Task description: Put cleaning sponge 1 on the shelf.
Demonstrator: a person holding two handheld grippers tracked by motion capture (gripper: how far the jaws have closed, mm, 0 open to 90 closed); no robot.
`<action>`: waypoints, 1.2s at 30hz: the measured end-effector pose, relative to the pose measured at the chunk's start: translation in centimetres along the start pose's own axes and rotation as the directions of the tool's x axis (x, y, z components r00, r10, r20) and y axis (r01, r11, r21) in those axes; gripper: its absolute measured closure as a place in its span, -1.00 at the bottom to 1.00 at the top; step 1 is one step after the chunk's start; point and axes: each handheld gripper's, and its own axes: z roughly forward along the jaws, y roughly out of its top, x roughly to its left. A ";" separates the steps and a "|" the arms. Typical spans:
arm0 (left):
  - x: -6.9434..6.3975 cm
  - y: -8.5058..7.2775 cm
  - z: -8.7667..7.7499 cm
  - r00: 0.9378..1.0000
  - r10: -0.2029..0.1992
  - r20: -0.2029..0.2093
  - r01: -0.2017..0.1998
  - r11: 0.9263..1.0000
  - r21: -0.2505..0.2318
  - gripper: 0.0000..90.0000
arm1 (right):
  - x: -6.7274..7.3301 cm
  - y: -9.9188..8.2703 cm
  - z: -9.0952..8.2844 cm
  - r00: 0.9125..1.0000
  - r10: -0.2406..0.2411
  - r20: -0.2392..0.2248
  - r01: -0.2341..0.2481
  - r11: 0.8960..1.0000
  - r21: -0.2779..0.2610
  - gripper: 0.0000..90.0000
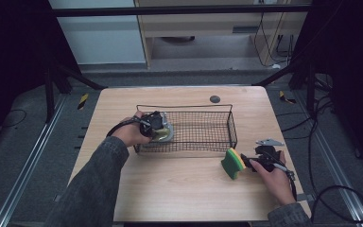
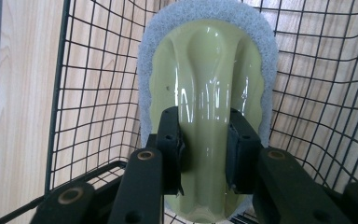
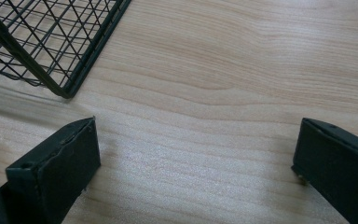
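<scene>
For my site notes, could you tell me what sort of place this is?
Probably a lab recording station: a wooden table ringed by black frame bars, loose cables on the floor, office cabinets behind.

We've got a pale wood counter here, light tan with soft wavy grain lines running across it. The wire basket is black all over, a thin grid of squares. Inside it sits a scrubber with a glossy olive-green handle and a fuzzy pale grey-white pad around the edge. The left claw is matte black with little brass-coloured rivets. The right claw is black too, a bit scuffed on its edges. Out on the wood there's a sponge, bright green on one face with a yellow layer behind it. The person's sleeve is dark grey denim.
</scene>
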 end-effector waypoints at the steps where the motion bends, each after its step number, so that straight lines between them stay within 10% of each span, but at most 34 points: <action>1: 0.0 0.0 0.1 1.000 -0.004 0.009 0.004 1.000 0.003 0.56 | 0.0 0.0 0.0 1.000 0.000 0.000 0.000 1.000 0.000 -0.98; 26: 0.0 -0.1 -0.5 1.000 -0.016 0.022 0.016 1.000 -0.009 0.51 | 0.0 0.0 0.0 1.000 -0.004 0.001 0.004 1.000 -0.001 -0.99; 36: -0.2 -0.2 -3.2 0.998 -0.059 -0.004 0.058 0.992 -0.108 0.33 | 0.0 0.0 0.0 1.000 -0.003 0.001 0.003 1.000 0.000 -0.99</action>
